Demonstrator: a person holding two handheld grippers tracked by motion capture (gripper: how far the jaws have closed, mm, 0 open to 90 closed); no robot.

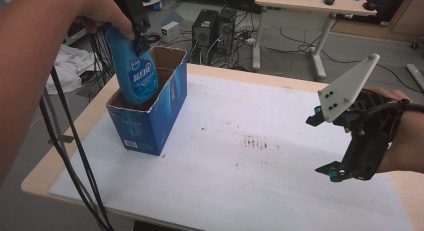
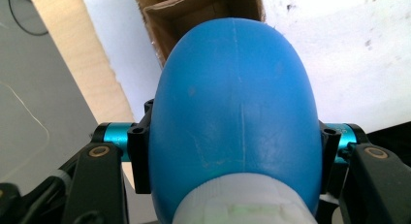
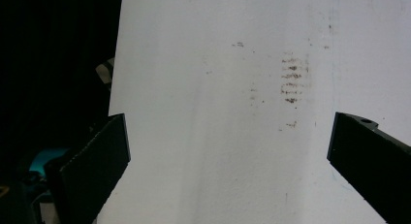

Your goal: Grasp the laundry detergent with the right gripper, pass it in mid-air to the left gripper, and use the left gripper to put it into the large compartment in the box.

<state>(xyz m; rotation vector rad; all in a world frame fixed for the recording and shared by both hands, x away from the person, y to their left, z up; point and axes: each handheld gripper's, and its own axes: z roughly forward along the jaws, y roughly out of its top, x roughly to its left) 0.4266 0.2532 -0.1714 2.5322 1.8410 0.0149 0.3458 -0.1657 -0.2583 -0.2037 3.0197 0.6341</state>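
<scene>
1. Nearest the camera, at the right of the high view, the right gripper (image 1: 325, 148) hangs over the white paper sheet (image 1: 240, 181) that covers the pale wooden table (image 1: 45, 171), its jaws spread wide with nothing between them; its own view looks down on bare, smudged sheet (image 3: 218, 136).
2. Further in, a patch of brownish streak marks (image 1: 255, 142) sits mid-sheet, well apart from the action.
3. Over at the left, the open-topped blue cardboard box (image 1: 150, 118) stands upright near the table's far left corner.
4. Here's the play: the left gripper (image 1: 140, 36) is clamped on the neck end of the blue plastic bottle with a white cap (image 1: 134, 73), and the bottle's base is already down inside the box opening, tilted a touch.
5. From the left gripper view, the jaws pinch both sides of the blue bottle (image 2: 232, 122), brown box interior (image 2: 194, 15) just beyond.
6. Judgement: pick-up done, insertion partway; what's left looks like lowering fully, letting go, and pulling clear.
</scene>
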